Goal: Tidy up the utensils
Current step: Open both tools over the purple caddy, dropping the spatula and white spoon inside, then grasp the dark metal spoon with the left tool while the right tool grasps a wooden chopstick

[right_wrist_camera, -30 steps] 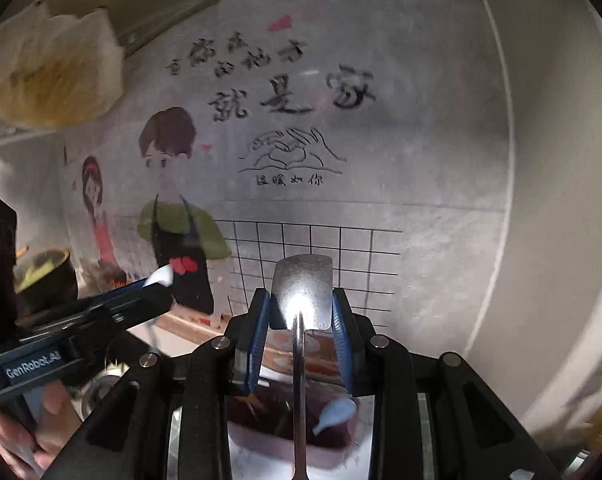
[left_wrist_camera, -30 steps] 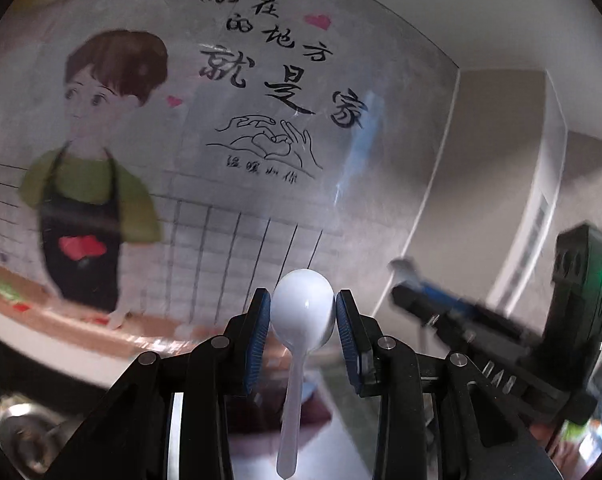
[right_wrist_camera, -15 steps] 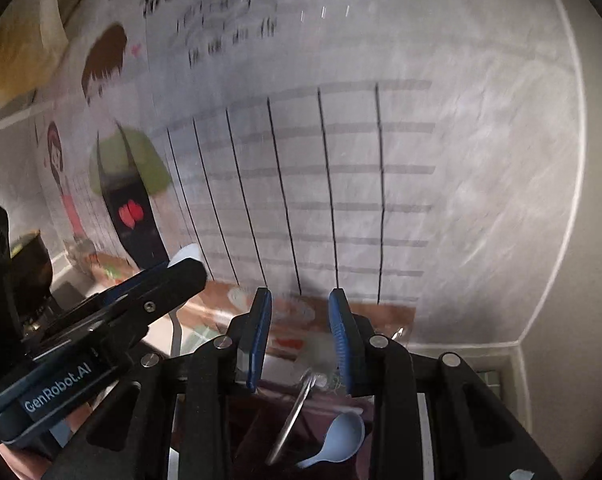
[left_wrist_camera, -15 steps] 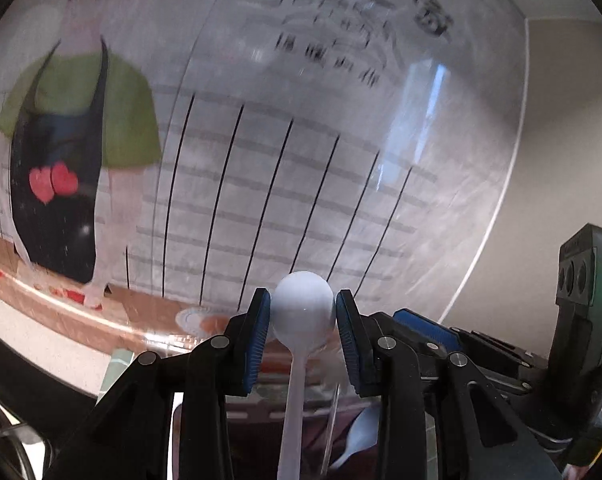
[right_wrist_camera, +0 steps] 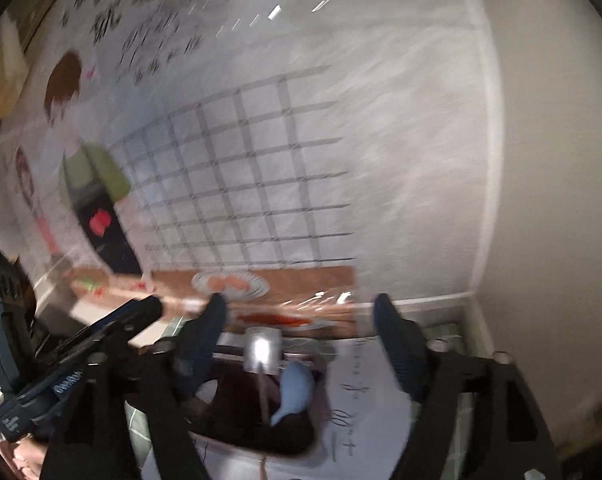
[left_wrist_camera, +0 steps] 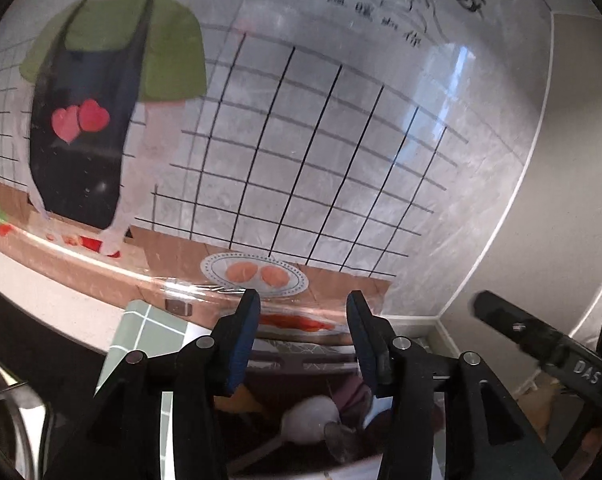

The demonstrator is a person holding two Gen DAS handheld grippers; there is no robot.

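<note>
Wall mural (left_wrist_camera: 301, 152): standing behind both claws, filling the upper field of each view; its printed grid is blurring in the right wrist view.
Bench (left_wrist_camera: 53, 304): lying below and to the left of the left claw, partly covered by a green checked mat (left_wrist_camera: 149, 332).
Utensil bin (right_wrist_camera: 237, 412): a dark container sitting directly under both claws; it is the place where the utensils are collecting.
Left claw (left_wrist_camera: 301, 338): its jaws have just been opening; they are standing roughly half apart with nothing between the pads.
Right claw (right_wrist_camera: 301, 334): its jaws have just been opening; they are standing wide apart, gripping nothing.
Metal spatula (right_wrist_camera: 262, 350): standing in the bin below and between the right claw's jaws, its flat head leaning toward the far rim, clear of both pads.
White spoon (left_wrist_camera: 311, 424): lying in the bin just below the left claw, bowl up, beside a grey utensil head whose kind cannot be told.
Blue spoon (right_wrist_camera: 297, 390): resting in the bin just right of the spatula's shaft.
Step in hand: releasing both utensils into the bin appears complete.
Doing it well: lifting each claw straight up with jaws kept apart, so no pad is catching a handle; the two claws are working close together, so separating them one at a time seems safer.
</note>
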